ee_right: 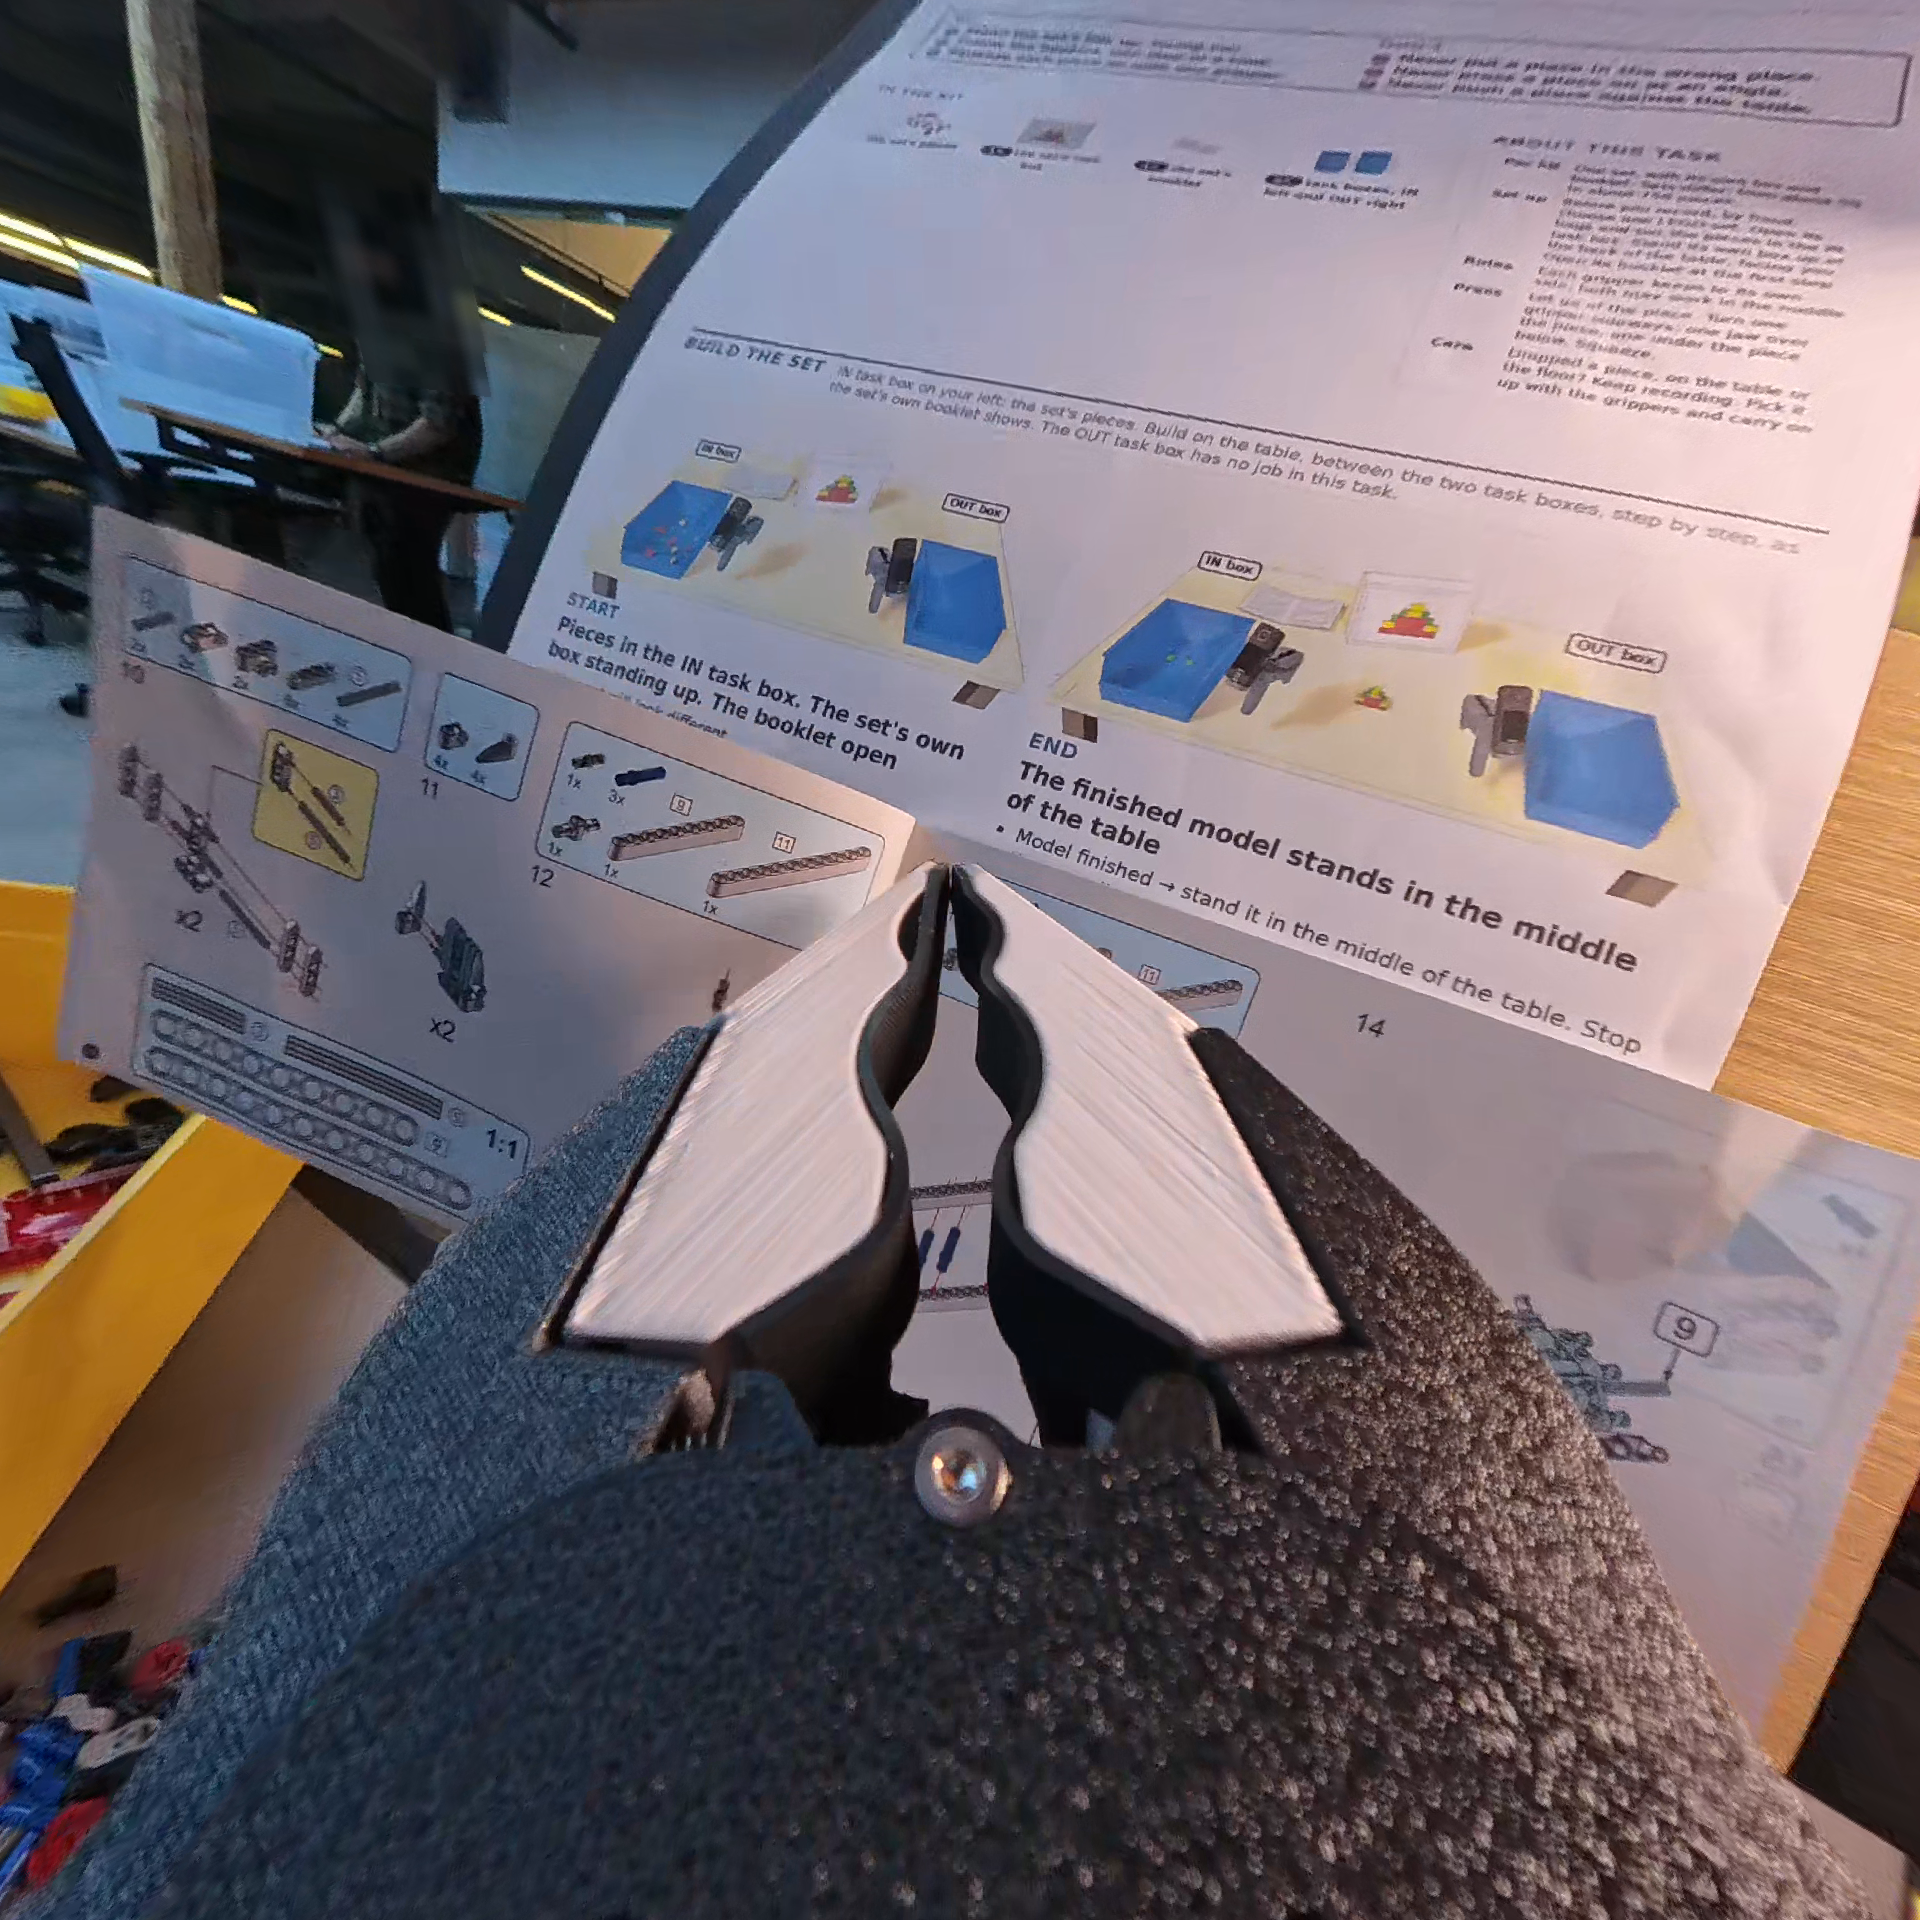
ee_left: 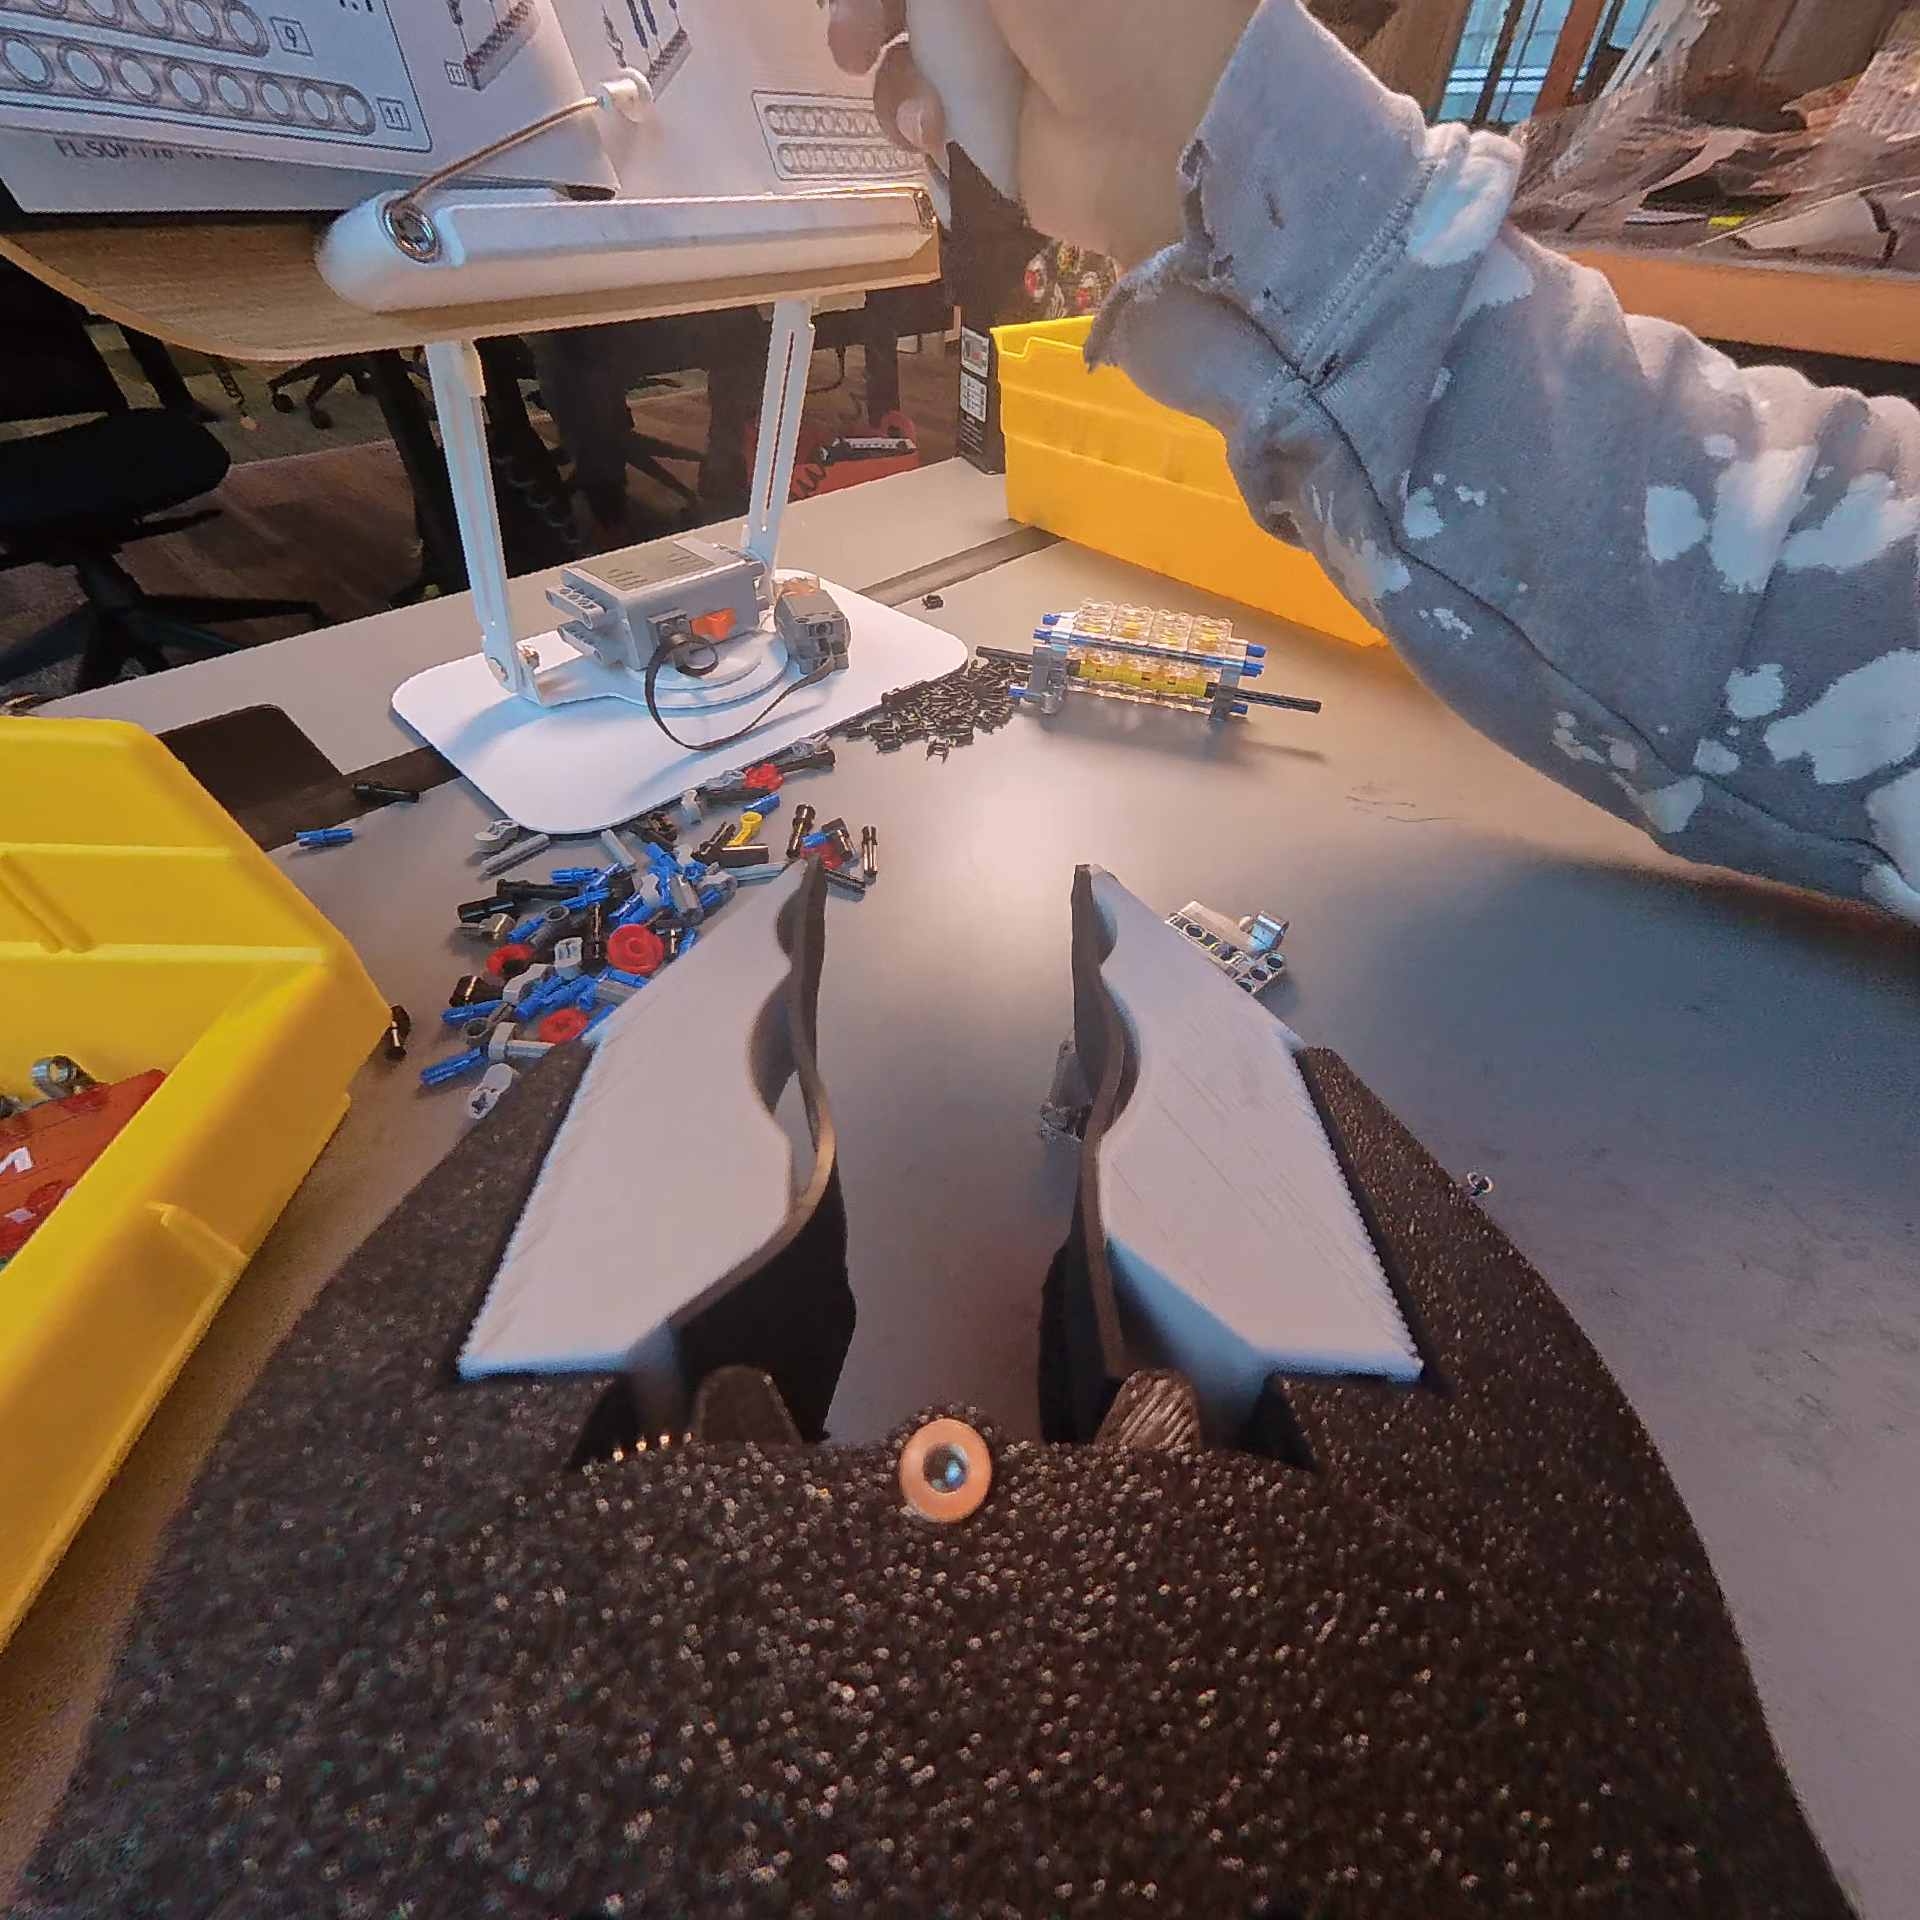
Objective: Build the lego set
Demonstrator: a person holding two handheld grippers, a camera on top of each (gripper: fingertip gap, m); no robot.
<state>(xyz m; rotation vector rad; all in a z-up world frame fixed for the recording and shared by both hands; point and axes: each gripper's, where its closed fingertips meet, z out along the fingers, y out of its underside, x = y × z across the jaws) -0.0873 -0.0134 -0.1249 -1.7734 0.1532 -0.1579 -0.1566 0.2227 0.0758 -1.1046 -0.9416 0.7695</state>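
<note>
Grey table top (ee_left: 1351, 1299) fills the lower half of the left wrist view, and over it the left gripper (ee_left: 948, 883) hangs with its two fingers spread wide and nothing between them. Just right of its right finger lies a small grey beam piece (ee_left: 1231, 940). Left of the left finger is a scatter of small blue, black, red and grey pins and connectors (ee_left: 623, 925), reaching up to the white base plate of a book stand (ee_left: 582, 743). On that plate sit a grey battery box (ee_left: 649, 603) and a small grey motor (ee_left: 812, 623), joined by a black cable. At centre right stands a small built block of clear and yellow bricks (ee_left: 1143, 660) with a black axle through it, a heap of black pins beside it. A yellow bin (ee_left: 125, 987) fills the left edge; another yellow bin (ee_left: 1122, 457) stands at the upper right, partly behind a grey blotched sleeve (ee_left: 1558, 520) that runs to the upper edge.

In the right wrist view the right gripper (ee_right: 948, 873) has its fingertips pressed together at frame centre, over the fold of an open grey instruction booklet (ee_right: 343, 883). Whether it pinches a page I cannot tell. Behind the booklet leans a white printed sheet (ee_right: 1247, 312), filling the upper right.
</note>
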